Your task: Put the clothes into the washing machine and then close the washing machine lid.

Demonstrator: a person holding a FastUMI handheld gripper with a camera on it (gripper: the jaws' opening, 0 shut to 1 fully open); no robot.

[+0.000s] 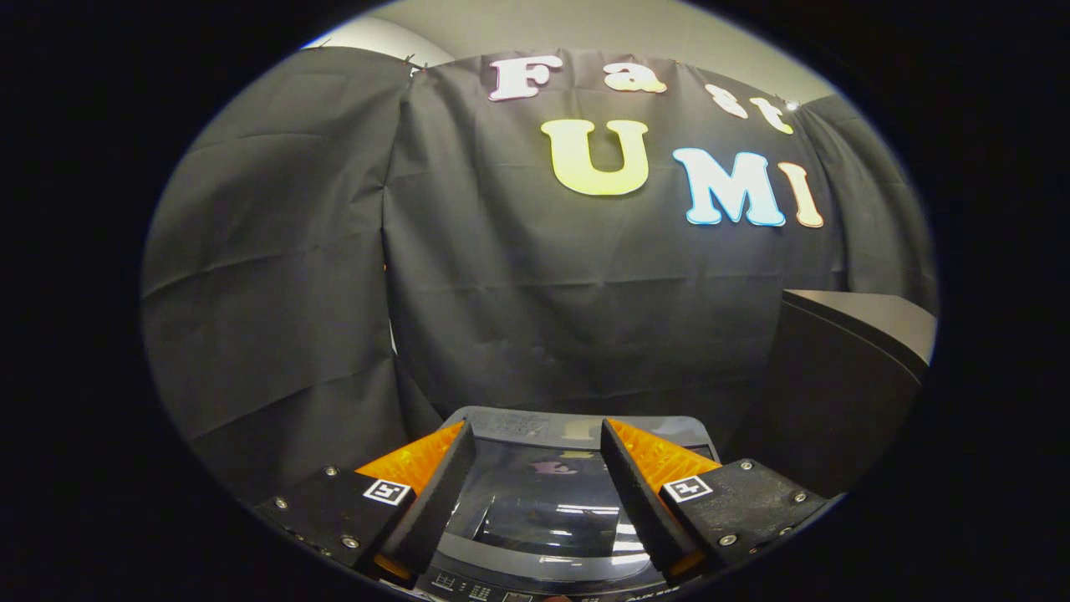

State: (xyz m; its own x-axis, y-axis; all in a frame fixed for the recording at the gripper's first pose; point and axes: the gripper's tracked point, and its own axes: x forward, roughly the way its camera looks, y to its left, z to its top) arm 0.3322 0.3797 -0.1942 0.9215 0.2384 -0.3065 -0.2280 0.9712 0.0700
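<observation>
Spread wide and empty, the gripper [537, 481] is held above the washing machine [543, 518]; its glossy lid [547, 510] is judged stiff and slippery, best taken by an edge.

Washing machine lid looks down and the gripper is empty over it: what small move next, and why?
Probably lower the gripper toward the front edge of the dark glossy glass lid of the grey top-loading washing machine to lift it. The fingers stand open with nothing between them, the lid seems to lie flat and closed between and below them, and no clothes can be put in until it opens.
</observation>
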